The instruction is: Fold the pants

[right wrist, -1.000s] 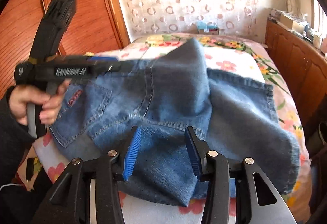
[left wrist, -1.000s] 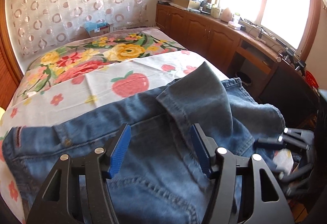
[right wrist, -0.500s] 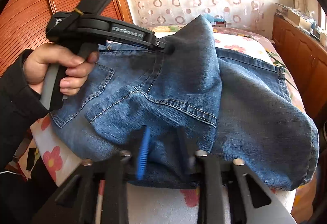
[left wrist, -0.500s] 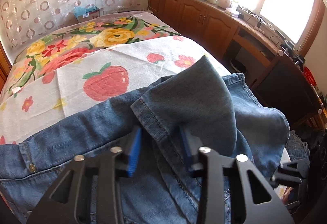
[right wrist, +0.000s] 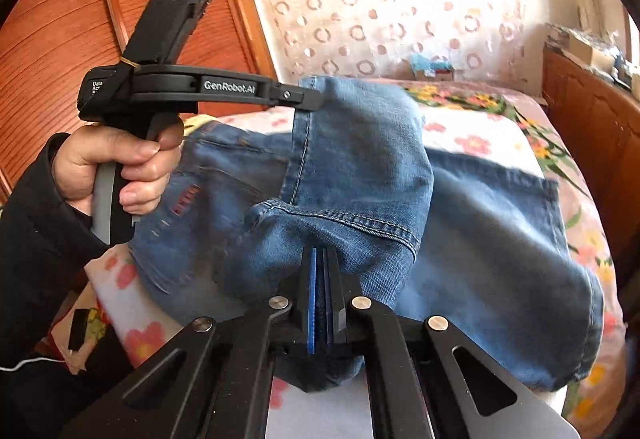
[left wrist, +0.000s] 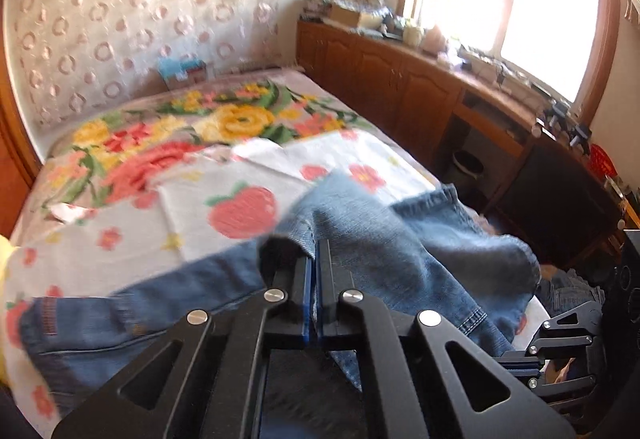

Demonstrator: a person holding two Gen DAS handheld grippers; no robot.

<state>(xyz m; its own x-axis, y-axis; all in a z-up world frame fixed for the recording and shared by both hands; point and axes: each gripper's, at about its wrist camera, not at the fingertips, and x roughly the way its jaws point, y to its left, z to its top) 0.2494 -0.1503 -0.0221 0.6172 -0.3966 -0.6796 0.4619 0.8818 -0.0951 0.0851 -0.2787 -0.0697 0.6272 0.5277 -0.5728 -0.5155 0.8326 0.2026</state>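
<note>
Left wrist view: the left gripper (left wrist: pixel 313 275) is pinched tight on a raised edge of the blue jeans (left wrist: pixel 400 247), which lie bunched across the near part of the floral bedsheet (left wrist: pixel 120 239).

Right wrist view: the right gripper (right wrist: pixel 322 279) is clamped narrow on the near denim hem, while the left one lifts a peak at far left. The jeans look partly doubled over; flattening and further folds remain.
</note>
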